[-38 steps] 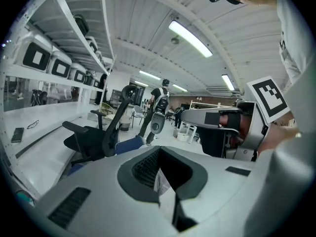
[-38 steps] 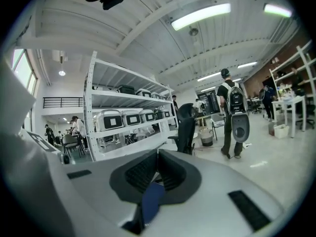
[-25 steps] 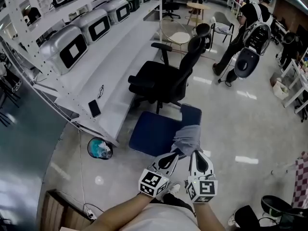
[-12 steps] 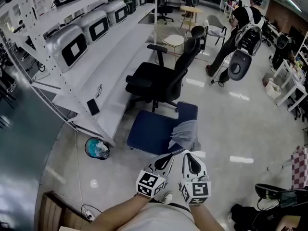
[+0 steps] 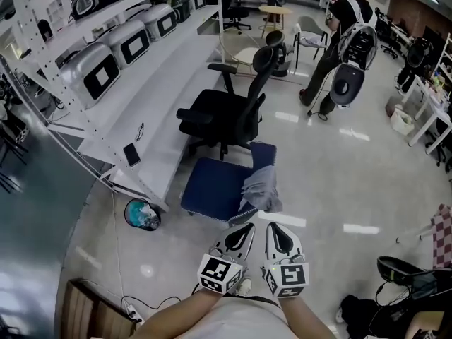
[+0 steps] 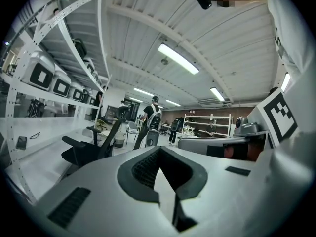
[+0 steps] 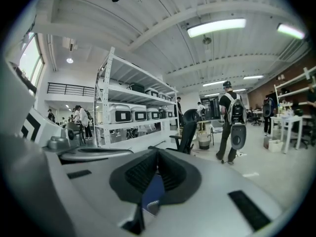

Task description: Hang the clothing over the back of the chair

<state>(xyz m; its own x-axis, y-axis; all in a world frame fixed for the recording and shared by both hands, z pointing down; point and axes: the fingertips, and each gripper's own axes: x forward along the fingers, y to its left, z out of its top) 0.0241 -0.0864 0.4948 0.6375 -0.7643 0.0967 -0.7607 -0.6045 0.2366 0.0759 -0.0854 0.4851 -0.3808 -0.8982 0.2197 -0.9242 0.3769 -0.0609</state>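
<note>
A grey piece of clothing hangs draped over the back of the blue chair, in the middle of the head view. My left gripper and right gripper sit side by side just short of it, apart from the cloth. Both are shut with nothing between the jaws. In the left gripper view the left gripper shows only pale floor through its closed pads. The right gripper shows a slice of blue chair through its own.
A black office chair stands right behind the blue one. A long white bench with shelves and grey boxes runs along the left, a phone on it. A blue bin sits on the floor. A person with a backpack walks far off.
Both grippers have drawn back from the grey clothing toward me, side by side. The cloth stays hanging on the chair back. The far person has walked farther away.
</note>
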